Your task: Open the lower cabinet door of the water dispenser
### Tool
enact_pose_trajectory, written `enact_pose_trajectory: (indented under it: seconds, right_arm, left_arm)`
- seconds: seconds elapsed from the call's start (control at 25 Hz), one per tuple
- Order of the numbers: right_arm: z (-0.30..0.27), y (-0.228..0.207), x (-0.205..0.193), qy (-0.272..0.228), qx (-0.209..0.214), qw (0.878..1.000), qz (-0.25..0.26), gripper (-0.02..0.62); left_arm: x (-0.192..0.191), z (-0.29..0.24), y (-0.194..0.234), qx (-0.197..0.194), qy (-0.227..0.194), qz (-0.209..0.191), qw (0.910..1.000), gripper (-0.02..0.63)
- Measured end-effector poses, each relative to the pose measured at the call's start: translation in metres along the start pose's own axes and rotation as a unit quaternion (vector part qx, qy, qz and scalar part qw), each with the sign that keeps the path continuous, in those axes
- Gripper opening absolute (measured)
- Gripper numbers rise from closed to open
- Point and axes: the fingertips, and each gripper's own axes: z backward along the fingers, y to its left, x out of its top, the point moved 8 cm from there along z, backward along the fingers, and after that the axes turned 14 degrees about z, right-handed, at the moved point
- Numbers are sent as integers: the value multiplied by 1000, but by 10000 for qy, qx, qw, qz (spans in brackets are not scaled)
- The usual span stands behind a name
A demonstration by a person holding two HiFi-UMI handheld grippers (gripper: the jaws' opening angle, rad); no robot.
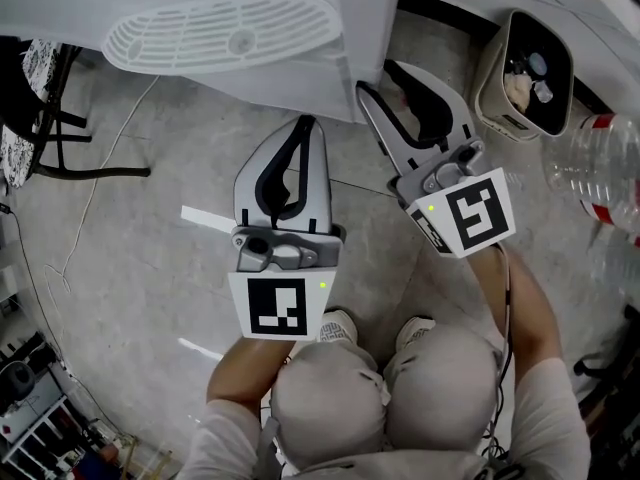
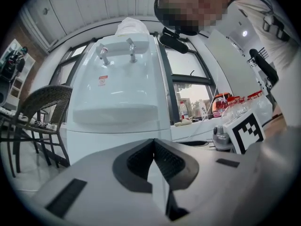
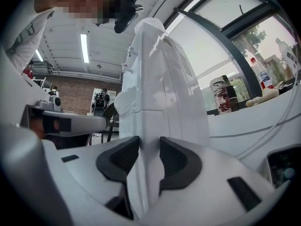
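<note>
The white water dispenser [image 1: 230,28] stands ahead of me, its taps and drip tray [image 2: 117,109] above the lower cabinet door [image 2: 110,142]. My right gripper [image 1: 378,76] is at the dispenser's front right corner. In the right gripper view the jaws of the right gripper [image 3: 149,142] straddle the door's vertical edge [image 3: 146,126], and both pads touch it. My left gripper [image 1: 307,123] is held level a little short of the cabinet front, its tips together with nothing between them; the left gripper [image 2: 154,142] shows the same in its own view.
A beige bin [image 1: 530,68] with rubbish stands to the right of the dispenser, with a clear water bottle [image 1: 600,168] beside it. A black chair frame [image 1: 40,118] is at the left; it is a wicker chair [image 2: 42,107]. A cable [image 1: 90,198] and a white strip [image 1: 205,220] lie on the floor.
</note>
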Motion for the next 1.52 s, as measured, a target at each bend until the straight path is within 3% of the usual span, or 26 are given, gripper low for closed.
enact_pose_trajectory:
  seconds: [0.12, 0.52, 0.8, 1.0, 1.52]
  right_arm:
    - [6, 9, 2, -69, 88, 9999, 59, 147]
    - [41, 76, 17, -361, 1245, 9913, 241, 124]
    - [37, 144, 28, -619, 2500, 9653, 433, 69]
    - [20, 187, 37, -680, 3195, 9444, 375, 69]
    - [-37, 259, 53, -939, 3848, 9181, 167, 69]
  left_arm:
    - [4, 3, 1, 8, -75, 24, 10000, 6]
    - [29, 62, 23, 239, -193, -422, 9986, 6]
    - [31, 116, 51, 736, -69, -491, 9961, 6]
    - [39, 159, 67, 1355, 0, -569, 9891, 6]
    - [60, 225, 115, 2346, -175, -583, 9702, 5]
